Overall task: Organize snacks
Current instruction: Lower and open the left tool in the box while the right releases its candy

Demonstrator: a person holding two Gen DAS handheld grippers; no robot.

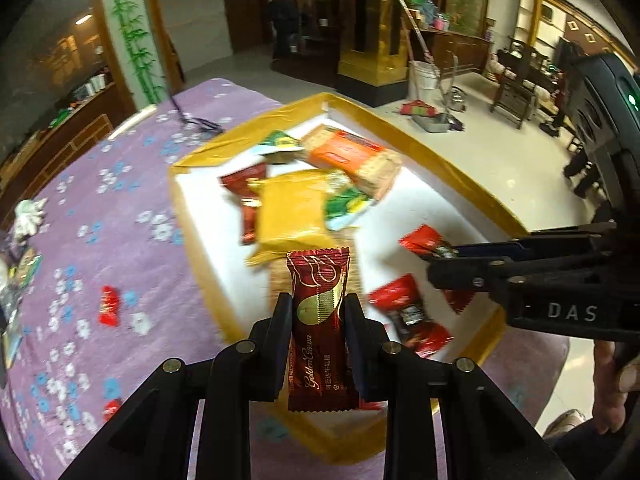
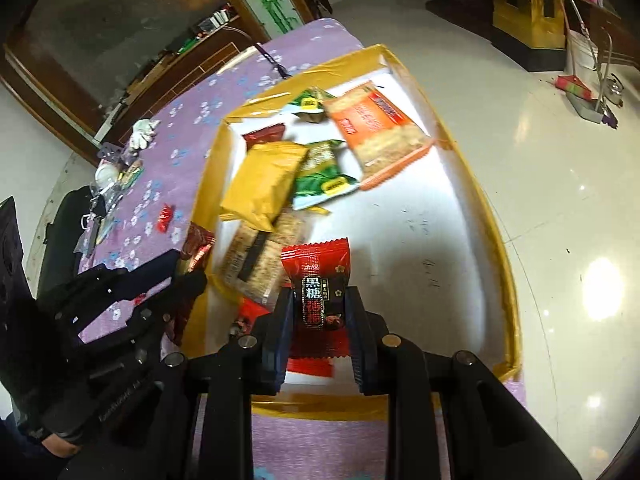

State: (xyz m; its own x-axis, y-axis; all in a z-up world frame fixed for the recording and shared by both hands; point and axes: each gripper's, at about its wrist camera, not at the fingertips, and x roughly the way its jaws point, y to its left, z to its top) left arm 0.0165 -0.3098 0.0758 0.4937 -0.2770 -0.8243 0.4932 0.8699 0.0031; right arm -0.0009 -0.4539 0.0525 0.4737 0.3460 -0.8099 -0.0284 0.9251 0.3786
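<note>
Clamped between the two black fingers of the left gripper (image 1: 318, 320) is a dark red Golden Crown candy (image 1: 319, 320), gripped by its long sides. Its long axis runs straight ahead along the fingers, the far crimped end pointing toward the tray and the near end toward the camera. It hangs over the near edge of the tray (image 1: 440, 152), a shallow white box with yellow taped walls lying on a purple flowered tablecloth (image 1: 100, 200).

Seen from the right wrist, the right gripper (image 2: 318, 312) is shut on a bright red brown-sugar candy (image 2: 318, 280), also pinched across its width, its long axis in line with the fingers and its far crimped edge pointing into the tray, above the white floor near the front wall.

Beyond the jaws, inside the tray, lie a yellow packet (image 1: 292, 212), an orange cracker packet (image 1: 352, 156), a green packet (image 1: 344, 204) partly under the yellow one, and a clear-wrapped cracker bar (image 2: 260, 256). Two more red candies (image 1: 408, 316) lie near the front right corner in the left view.

Out on the cloth, well apart from the tray, a small red candy (image 1: 109, 306) lies alone, and a white crumpled thing (image 1: 30, 212) sits farther left.
</note>
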